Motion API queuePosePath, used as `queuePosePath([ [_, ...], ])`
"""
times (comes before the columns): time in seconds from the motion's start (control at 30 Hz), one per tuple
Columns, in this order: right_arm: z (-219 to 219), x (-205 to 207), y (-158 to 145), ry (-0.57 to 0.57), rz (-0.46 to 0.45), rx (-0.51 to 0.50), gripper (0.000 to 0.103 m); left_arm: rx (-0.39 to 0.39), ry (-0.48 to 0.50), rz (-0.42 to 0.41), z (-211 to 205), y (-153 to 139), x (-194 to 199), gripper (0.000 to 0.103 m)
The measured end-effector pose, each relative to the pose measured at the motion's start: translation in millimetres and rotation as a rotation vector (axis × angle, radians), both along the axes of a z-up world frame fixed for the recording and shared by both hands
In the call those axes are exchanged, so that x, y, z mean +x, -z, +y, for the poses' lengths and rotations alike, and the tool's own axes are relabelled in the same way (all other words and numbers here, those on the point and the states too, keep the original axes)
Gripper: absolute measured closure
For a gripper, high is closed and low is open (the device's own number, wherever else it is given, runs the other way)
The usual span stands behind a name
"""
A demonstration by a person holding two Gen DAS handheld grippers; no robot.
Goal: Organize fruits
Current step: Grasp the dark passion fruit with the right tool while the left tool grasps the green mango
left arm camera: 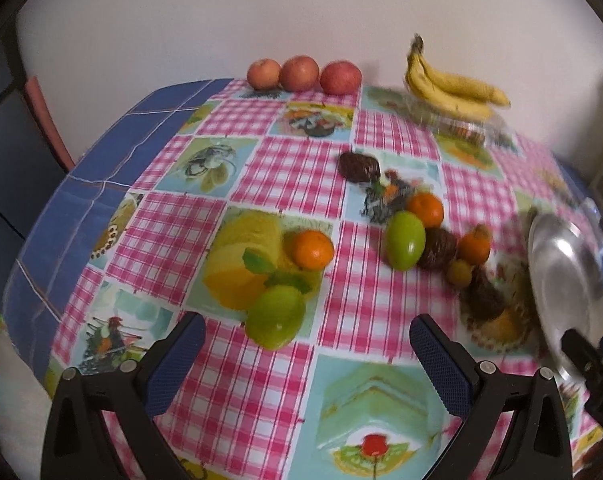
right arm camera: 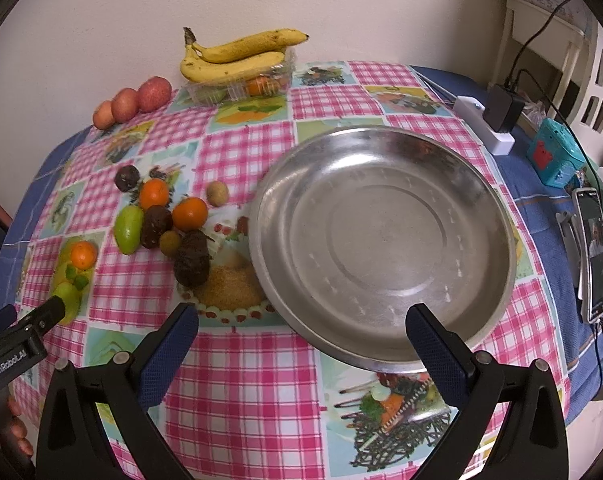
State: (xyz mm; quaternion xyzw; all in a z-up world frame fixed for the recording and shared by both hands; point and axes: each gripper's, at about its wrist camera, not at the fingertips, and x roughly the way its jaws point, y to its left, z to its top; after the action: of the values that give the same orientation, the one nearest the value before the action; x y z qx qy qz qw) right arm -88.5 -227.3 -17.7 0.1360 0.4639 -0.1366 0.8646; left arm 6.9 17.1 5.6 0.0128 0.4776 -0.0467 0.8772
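On the desk (right arm camera: pixel 241 380), spread with a pink-checked cloth printed with food pictures, the fruits lie in loose groups. Near the front, between the widely parted fingers of the left gripper (left arm camera: pixel 307 354), sits a green oval fruit (left arm camera: pixel 275 316), not touched by either pad; just behind it is a small orange tangerine (left arm camera: pixel 313 249). The left gripper holds nothing. Further right is a cluster — a second green oval fruit (right arm camera: pixel 128 229), two more orange tangerines (right arm camera: pixel 189 213), several dark brown rough-skinned fruits (right arm camera: pixel 192 264) and a small tan round fruit (right arm camera: pixel 170 241) — all touching or nearly so. Another tan round fruit (right arm camera: pixel 217 193) lies a little apart, beside the wide shallow steel bowl (right arm camera: pixel 381 240), which stands at the right of the cluster with no fruit in it. At the far edge by the wall stand three red apples (left arm camera: pixel 301 74) in a row, and a bunch of yellow bananas (right arm camera: pixel 237 58) rests on top of a clear plastic box (right arm camera: pixel 241 86) with fruit inside. The right gripper (right arm camera: pixel 301 338) is spread wide and empty — its right finger lies over the bowl's near rim in the picture.
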Motion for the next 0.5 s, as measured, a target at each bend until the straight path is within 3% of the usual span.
queuePosePath([
  [0.23, 13.9, 14.0, -8.0, -0.074, -0.079, 0.07, 0.0, -0.038, -0.045, -0.049, 8.7, -2.3, 6.4, 0.0],
  [0.4, 16.3, 25.6, -13.1, -0.094, -0.127, 0.127, 0.001, -0.131, -0.019, 0.024, 15.2, 5.9, 12.0, 0.0],
  [0.5, 19.1, 32.7, -16.7, -0.114, -0.152, 0.145, 0.011, -0.121, -0.034, 0.04, 17.0, 9.6, 13.9, 0.0],
])
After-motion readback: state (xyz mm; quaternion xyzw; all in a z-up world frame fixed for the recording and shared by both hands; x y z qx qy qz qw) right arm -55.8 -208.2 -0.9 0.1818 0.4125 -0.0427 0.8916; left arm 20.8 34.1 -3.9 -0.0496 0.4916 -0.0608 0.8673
